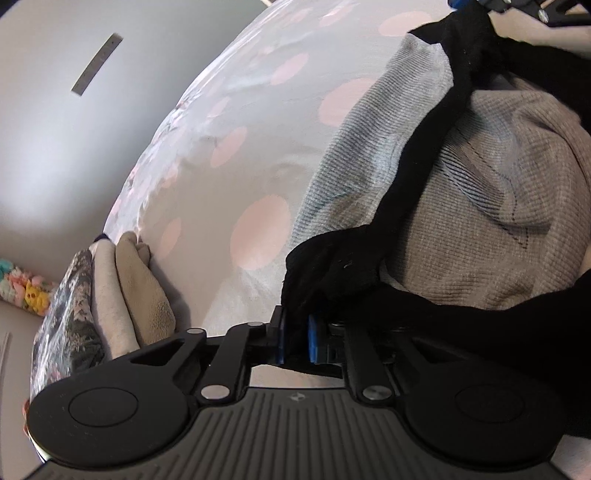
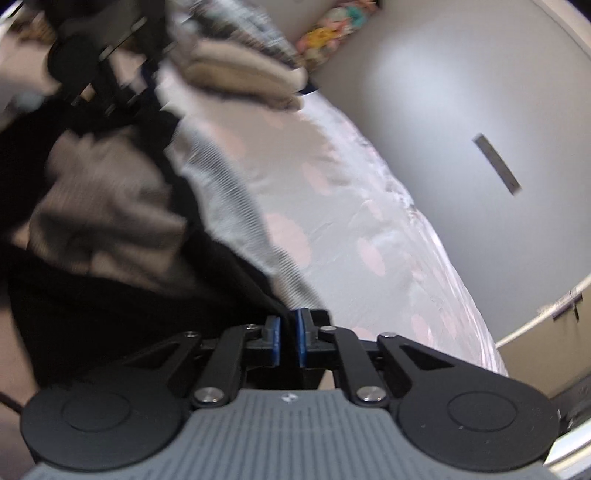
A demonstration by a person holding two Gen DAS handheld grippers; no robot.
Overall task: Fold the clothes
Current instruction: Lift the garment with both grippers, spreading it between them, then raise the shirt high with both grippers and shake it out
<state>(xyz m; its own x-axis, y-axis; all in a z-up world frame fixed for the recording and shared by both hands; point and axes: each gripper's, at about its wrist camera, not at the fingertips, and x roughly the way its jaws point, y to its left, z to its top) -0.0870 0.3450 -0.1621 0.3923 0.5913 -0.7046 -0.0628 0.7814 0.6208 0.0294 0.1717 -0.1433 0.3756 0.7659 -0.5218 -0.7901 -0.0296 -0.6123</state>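
A black garment (image 1: 417, 177) is stretched in the air between both grippers. My left gripper (image 1: 297, 339) is shut on one bunched end of it, blue pads pinching the cloth. The other end runs up to the right gripper (image 1: 476, 5) at the top right edge. In the blurred right wrist view, my right gripper (image 2: 289, 341) is shut on the black garment's (image 2: 122, 306) edge, and the left gripper (image 2: 110, 62) shows far off at top left. Under the garment lies a grey ribbed knit garment (image 1: 498, 221) on the bed.
The bed cover (image 1: 236, 155) is pale with pink dots. A stack of folded clothes (image 1: 122, 295) sits at the bed's far end near a row of colourful plush toys (image 1: 22, 284). A grey wall (image 2: 461, 110) runs along the bed.
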